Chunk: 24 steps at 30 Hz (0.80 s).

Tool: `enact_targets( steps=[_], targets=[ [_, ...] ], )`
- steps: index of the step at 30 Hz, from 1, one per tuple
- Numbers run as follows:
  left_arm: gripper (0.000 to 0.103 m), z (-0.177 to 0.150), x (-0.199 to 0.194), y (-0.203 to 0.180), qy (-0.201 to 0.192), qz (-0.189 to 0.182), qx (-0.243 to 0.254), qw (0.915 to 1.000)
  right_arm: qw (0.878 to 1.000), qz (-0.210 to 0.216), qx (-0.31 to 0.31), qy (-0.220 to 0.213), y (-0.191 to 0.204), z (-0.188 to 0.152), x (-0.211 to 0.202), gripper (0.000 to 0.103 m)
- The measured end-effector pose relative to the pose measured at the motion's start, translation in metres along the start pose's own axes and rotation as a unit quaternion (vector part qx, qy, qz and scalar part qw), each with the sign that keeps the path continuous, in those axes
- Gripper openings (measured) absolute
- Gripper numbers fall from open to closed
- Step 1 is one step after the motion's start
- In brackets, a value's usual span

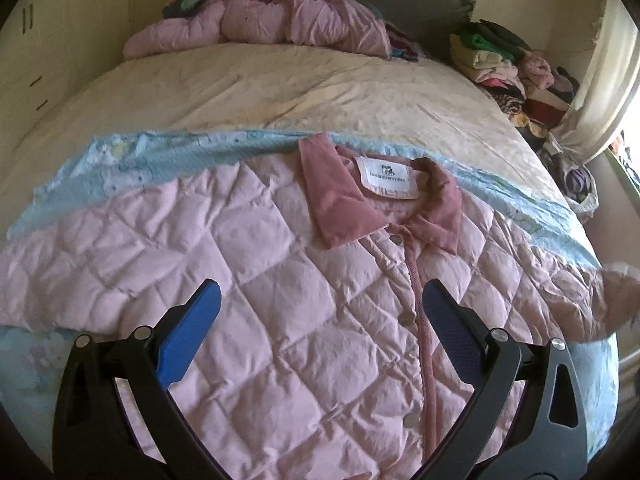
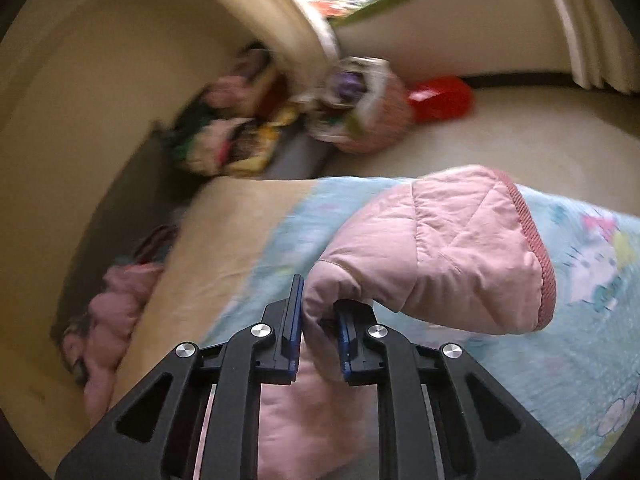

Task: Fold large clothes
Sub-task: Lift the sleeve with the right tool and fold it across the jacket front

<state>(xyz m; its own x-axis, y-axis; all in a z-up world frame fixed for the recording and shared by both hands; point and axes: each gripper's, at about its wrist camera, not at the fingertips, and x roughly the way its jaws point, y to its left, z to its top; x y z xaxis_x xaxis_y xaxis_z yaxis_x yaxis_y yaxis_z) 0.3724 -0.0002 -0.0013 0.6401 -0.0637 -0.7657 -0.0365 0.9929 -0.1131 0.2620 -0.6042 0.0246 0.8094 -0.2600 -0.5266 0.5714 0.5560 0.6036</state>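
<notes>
A pink quilted jacket is spread front-up on a light blue printed sheet, which is laid over the near part of a bed covered in cream fabric. The jacket's darker pink collar is turned toward the head of the bed, and a white label is seen inside the neck. A corded placket with snap buttons runs down the middle of the garment. The left gripper is held above the jacket's chest with its blue-padded fingers spread wide apart, nothing being gripped between them. The right gripper is clamped on the jacket's sleeve, a fold of pink fabric being pinched between the two fingers, and the sleeve's ribbed cuff edge is lifted clear of the blue sheet. A second pink quilted garment is heaped at the head of the bed, and a pile of mixed clothes is stacked beside the bed near a curtain. The right wrist view is blurred in its upper part, where a red object is made out on the floor.
</notes>
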Motion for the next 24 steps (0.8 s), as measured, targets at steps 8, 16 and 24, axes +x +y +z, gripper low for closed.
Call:
enact_targets(
  steps=[8,16,24],
  targets=[
    [0.095,0.001,-0.023,0.026,-0.006,-0.046,-0.023,0.9986,0.987,0.115,-0.108,-0.003,0.109,-0.018,-0.041,0.013],
    [0.095,0.003,-0.043,0.051,-0.029,-0.096,-0.048,0.9938,0.966,0.187,-0.179,0.018,0.187,-0.065,-0.065,0.013],
    [0.095,-0.004,-0.037,0.08,-0.025,-0.144,-0.106,0.9836,0.94,0.219,-0.254,0.06,0.246,-0.148,-0.057,0.013]
  ],
)
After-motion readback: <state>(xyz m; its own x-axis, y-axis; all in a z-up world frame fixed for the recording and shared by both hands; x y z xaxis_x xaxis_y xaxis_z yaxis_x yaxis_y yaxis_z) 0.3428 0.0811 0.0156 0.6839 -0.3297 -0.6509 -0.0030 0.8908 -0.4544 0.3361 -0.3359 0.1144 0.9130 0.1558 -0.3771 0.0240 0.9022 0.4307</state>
